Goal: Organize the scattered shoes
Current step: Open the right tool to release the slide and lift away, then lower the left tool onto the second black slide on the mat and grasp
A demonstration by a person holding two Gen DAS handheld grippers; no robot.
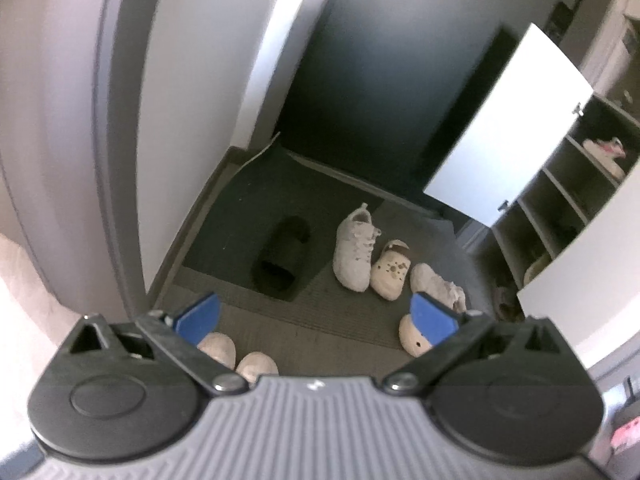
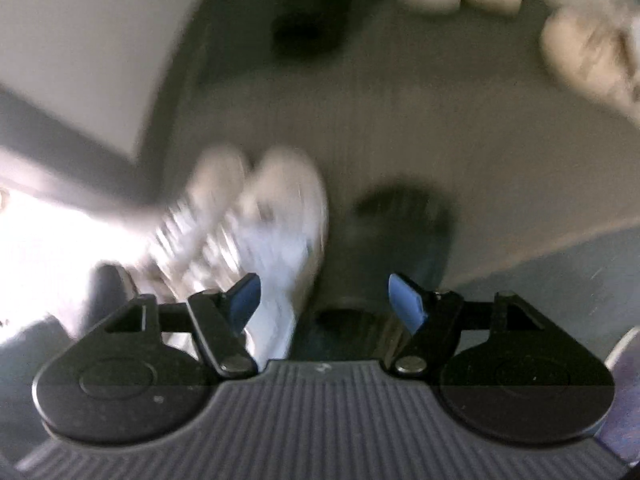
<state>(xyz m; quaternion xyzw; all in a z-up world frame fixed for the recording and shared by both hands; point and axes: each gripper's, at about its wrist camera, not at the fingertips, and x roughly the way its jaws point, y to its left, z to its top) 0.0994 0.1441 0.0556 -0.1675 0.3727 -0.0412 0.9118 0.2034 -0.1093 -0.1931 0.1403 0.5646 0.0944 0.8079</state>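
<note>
Grey entry carpet [image 1: 344, 320] lies cluttered: both your grippers, left gripper [image 1: 316, 316] and right gripper [image 2: 324, 300], gape empty, so reaching blurred risks nudging the white sneakers [image 2: 256, 216] at ten o'clock askew.

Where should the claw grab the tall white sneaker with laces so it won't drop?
Probably the padded heel collar of the white sneaker, coming from above. Its opening faces up and it stands flat on the mat, so one pad can slip inside and one outside.
</note>
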